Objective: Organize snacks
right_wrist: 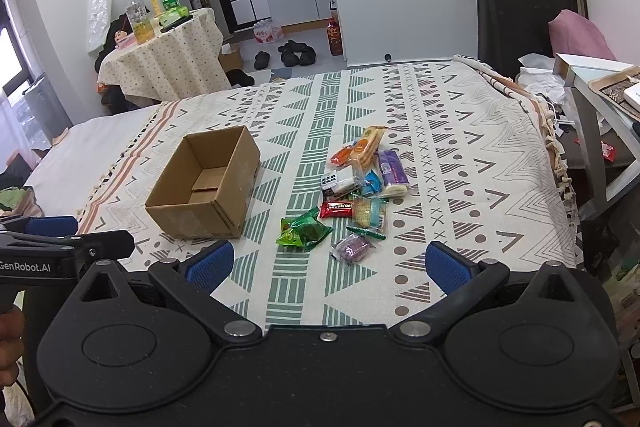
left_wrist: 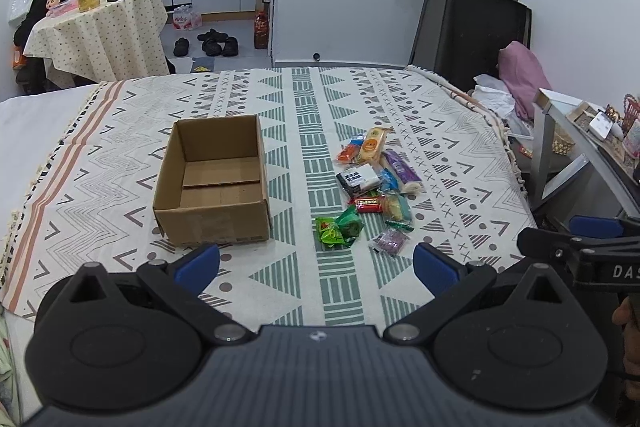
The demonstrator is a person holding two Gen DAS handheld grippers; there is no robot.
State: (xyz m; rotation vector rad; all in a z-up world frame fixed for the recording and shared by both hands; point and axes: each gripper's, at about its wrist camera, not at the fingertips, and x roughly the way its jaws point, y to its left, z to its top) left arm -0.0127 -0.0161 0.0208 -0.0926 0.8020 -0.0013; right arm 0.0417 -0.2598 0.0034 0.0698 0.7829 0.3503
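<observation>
Both claws gape wide and empty. The snack pile (right_wrist: 356, 187) lies straight ahead of the right claw (right_wrist: 330, 267), nearer it; the cardboard box (left_wrist: 212, 183) sits ahead-left of the left claw (left_wrist: 316, 267).

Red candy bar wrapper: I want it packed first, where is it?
In both wrist views the red candy bar wrapper lies mid-pile, right of the cardboard box.

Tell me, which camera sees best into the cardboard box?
The left wrist view: it faces the cardboard box nearly straight on, so most of its bare floor shows, with no snack inside. The right wrist view sees the box cornerwise, and its near walls hide much of the floor.
</observation>
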